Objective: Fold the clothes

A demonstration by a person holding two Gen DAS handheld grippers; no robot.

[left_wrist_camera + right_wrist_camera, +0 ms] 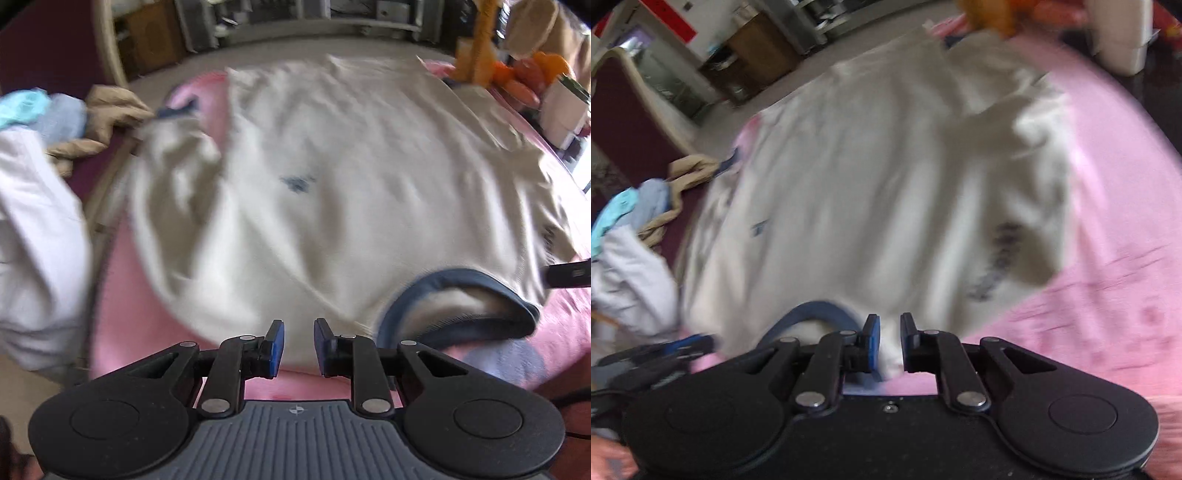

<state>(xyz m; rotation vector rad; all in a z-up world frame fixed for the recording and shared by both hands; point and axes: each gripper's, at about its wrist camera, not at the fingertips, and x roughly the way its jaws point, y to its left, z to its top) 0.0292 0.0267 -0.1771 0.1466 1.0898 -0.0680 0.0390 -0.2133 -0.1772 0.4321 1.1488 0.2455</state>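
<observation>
A cream T-shirt (pixel 332 177) with a navy collar (pixel 458 306) lies spread front-up on a pink sheet (pixel 140 314), its neck end nearest me. My left gripper (pixel 298 341) sits at the shoulder edge left of the collar, its blue pads narrowly apart with cream cloth filling the gap. In the right wrist view the collar (pixel 812 314) shows just left of my right gripper (pixel 889 338), which is shut on a bunch of the shirt (pixel 871 192) at the other shoulder. A black finger of the right gripper (pixel 565 275) pokes in at the left wrist view's right edge.
A pile of clothes lies at the left: a white garment (pixel 37 236), beige cloth (pixel 110 110), and pale blue and teal pieces (pixel 40 110). An orange soft toy (pixel 517 70) and a white box (pixel 561 110) stand at the far right. Furniture lines the far wall.
</observation>
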